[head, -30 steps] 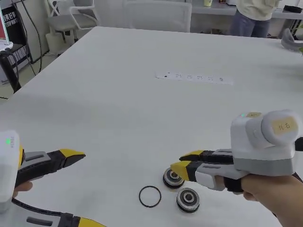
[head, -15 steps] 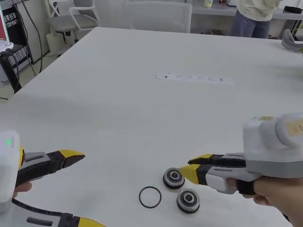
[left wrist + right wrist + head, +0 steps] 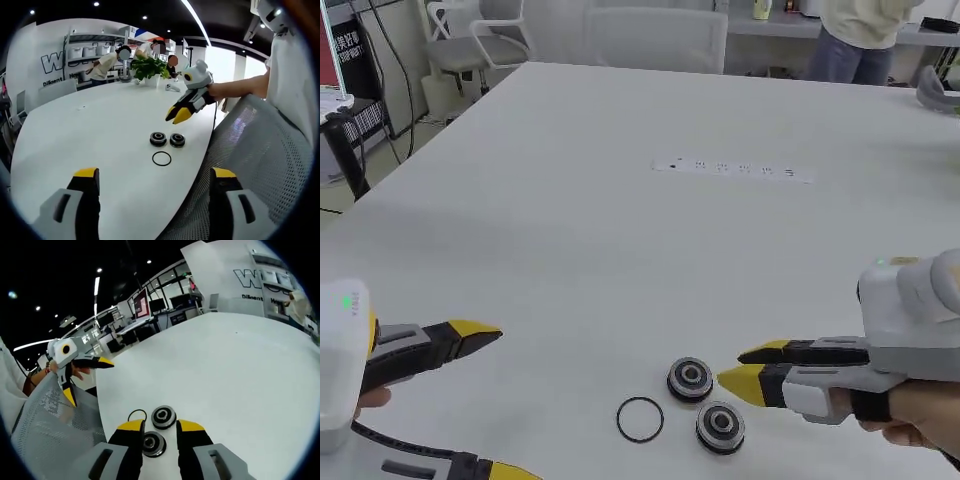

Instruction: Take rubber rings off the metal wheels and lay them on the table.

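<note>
White counter [image 3: 620, 250], seen from the head view, with both grippers held low over its near edge. The left gripper [image 3: 490, 400] was wide open and empty, its two yellow-tipped jaws far apart, and it sat where it had a second earlier; its own view looked between the spread jaws [image 3: 155, 174] toward the work. The right gripper [image 3: 740, 367] held nothing, its jaws parted by a narrow gap. A second earlier its tips had overlapped the far metal wheel [image 3: 690, 379]; they had since drawn back to the right and stood just beside it, apart from it. From the right gripper view [image 3: 160, 425] the near metal wheel [image 3: 152, 442] appeared in the gap between the jaws.

A white power strip [image 3: 732, 169] lay flat near the middle of the counter, well apart from the work and unmoved.

The two wheels, the near one [image 3: 720, 426] just beside the far one, rested flat with dark outer rims and bright hubs, in the same places as before. One loose black rubber ring [image 3: 640, 419] lay flat on the counter just to their left, touching neither, also unmoved.

Legible writing: the far wall [image 3: 50, 62] bore a large "W" above a smaller line beginning "Differen"; the rest was cut off.
</note>
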### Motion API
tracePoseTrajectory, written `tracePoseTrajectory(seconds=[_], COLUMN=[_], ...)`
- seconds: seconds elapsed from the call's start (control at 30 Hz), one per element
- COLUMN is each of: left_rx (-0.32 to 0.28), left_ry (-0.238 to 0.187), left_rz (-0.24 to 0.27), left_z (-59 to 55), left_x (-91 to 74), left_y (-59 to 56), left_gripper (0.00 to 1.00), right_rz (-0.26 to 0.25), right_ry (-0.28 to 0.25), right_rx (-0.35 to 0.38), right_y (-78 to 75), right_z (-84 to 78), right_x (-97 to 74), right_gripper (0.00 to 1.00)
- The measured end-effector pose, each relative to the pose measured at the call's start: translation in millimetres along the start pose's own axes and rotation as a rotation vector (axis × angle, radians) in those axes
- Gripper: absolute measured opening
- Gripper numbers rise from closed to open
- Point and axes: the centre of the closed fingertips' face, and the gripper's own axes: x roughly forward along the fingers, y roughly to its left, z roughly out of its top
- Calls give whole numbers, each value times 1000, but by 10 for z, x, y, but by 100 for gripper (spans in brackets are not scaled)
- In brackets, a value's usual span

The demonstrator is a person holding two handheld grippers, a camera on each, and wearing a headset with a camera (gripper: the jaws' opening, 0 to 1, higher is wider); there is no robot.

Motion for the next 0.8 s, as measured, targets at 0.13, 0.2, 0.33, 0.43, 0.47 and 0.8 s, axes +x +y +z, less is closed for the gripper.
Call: tracePoseTrajectory(seconds=[0.13,0.2,0.33,0.43,0.47,0.8], left_rx=[-1,-1,-1,-4,-5,-16], left_ry=[2,5,3,-4,-5,-32], left_rz=[-5,-7,-5,-3,-3,-9], left_z=[-5,-9,-4,5,7,47], left_x=[7,10,9,6,5,1], left_y=[-7,-10,-6,-2,-1,-13], left_gripper=[89,89,89,89,89,88], right_rz=[19,37,50,54,53,54], right_ry=[40,55,64,68,69,113], right_rx=[-41,-65,-90,-98,-99,-128], right_y=[33,69,88,95,91,74], right_z=[-80,-111,-132,-146,-150,-265], right_x=[-4,-1,1,-4,-5,5], right_gripper=[24,25,26,27,27,27])
